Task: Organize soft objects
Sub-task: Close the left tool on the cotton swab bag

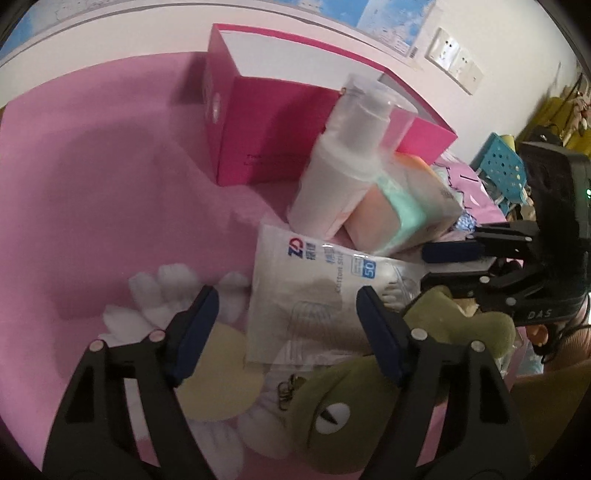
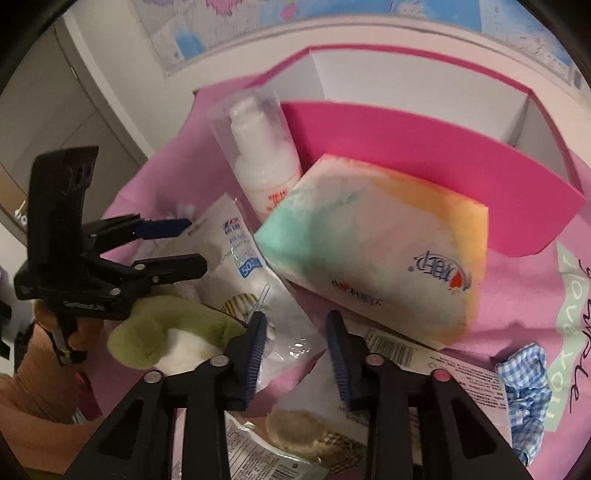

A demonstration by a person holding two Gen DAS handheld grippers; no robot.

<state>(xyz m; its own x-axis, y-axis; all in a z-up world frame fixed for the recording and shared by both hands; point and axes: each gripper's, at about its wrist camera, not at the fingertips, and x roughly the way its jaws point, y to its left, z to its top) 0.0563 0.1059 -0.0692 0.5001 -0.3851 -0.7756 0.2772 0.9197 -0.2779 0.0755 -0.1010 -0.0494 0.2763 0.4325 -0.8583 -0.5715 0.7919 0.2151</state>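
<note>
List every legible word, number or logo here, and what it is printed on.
"50": cotton swab bag.
"DAS": right gripper body.
"love you": pink cloth, handwritten style, partly legible.
Tissue pack logo, bottle print, barcode label: too blurred.

Pink cloth covers the worktop, creased in places; near its right edge sits a mint-green printed patch w/ dark handwritten-style lettering. Beyond the cloth's far edge: pale wall w/ a blue-and-white map poster, lower part only in view. Two white socket plates side by side on the wall, right of the poster. Past the cloth's right edge, a blue perforated plastic piece, type unclear. Grey cabinet doors at far left.
</note>
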